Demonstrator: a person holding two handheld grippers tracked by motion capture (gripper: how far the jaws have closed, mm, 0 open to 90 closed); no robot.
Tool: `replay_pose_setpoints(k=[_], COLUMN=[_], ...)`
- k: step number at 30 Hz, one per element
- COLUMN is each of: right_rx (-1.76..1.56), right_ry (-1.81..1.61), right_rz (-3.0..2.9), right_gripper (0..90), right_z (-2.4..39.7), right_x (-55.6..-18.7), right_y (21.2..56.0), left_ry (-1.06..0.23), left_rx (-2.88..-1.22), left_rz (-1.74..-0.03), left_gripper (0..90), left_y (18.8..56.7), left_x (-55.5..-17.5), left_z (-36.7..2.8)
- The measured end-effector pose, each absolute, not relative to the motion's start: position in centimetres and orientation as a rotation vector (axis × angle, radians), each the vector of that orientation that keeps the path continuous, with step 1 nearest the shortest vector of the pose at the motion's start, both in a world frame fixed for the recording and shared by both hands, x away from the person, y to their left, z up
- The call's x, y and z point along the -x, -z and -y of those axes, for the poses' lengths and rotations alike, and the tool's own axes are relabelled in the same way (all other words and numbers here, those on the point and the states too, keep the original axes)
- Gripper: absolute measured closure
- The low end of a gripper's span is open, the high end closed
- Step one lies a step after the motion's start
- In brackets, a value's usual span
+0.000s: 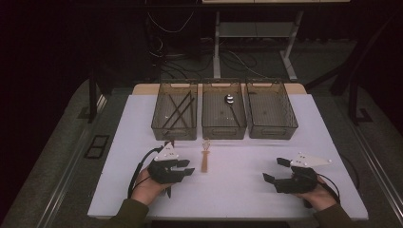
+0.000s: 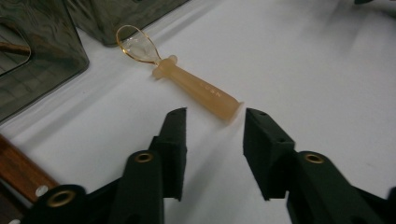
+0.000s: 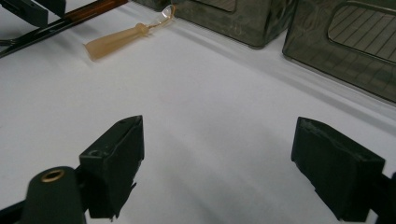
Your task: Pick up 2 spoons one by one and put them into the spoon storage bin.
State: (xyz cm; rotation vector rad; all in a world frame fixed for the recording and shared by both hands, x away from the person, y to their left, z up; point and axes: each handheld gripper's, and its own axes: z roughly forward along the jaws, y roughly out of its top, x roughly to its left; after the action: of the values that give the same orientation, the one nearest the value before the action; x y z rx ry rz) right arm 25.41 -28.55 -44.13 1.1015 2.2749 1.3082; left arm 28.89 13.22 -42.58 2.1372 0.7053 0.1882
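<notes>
Black claws (image 1: 183,167), olive sleeves (image 1: 124,216)

The short amber spoon (image 2: 196,86) looks like translucent plastic: its stubby handle is frosted and matt, while the thin clear bowl at the upper left of the left gripper view is glossy. The white desk (image 2: 303,70) has a smooth, matt top. The three smoky-grey see-through bins (image 1: 224,115) look like hard plastic with a slight sheen and ribbed floors. The left gripper (image 2: 214,140) has matt black jaw pads with a foam-like texture and brass-coloured metal rivets. At the lower left edge lies a glossy brown wooden-looking handle (image 2: 18,172).
</notes>
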Motion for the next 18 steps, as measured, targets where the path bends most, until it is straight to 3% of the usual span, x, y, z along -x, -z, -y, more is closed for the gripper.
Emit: replay_pose_setpoints(k=[9,18], right_rx=[-1.097,-1.090], right_ry=[-1.299,-1.296], right_rz=[-2.277,-2.268], right_gripper=[17.3,17.3], right_z=[28.4,28.4], right_x=[-25.4,-25.5], right_y=[44.2,44.1], left_ry=[-0.211,-0.245], left_rx=[-2.147,-2.223], left_rz=[-0.731,-0.777], left_gripper=[41.7,39.2], left_y=[42.6,44.1], left_x=[-30.0,-30.9], left_z=[-10.3,-7.2])
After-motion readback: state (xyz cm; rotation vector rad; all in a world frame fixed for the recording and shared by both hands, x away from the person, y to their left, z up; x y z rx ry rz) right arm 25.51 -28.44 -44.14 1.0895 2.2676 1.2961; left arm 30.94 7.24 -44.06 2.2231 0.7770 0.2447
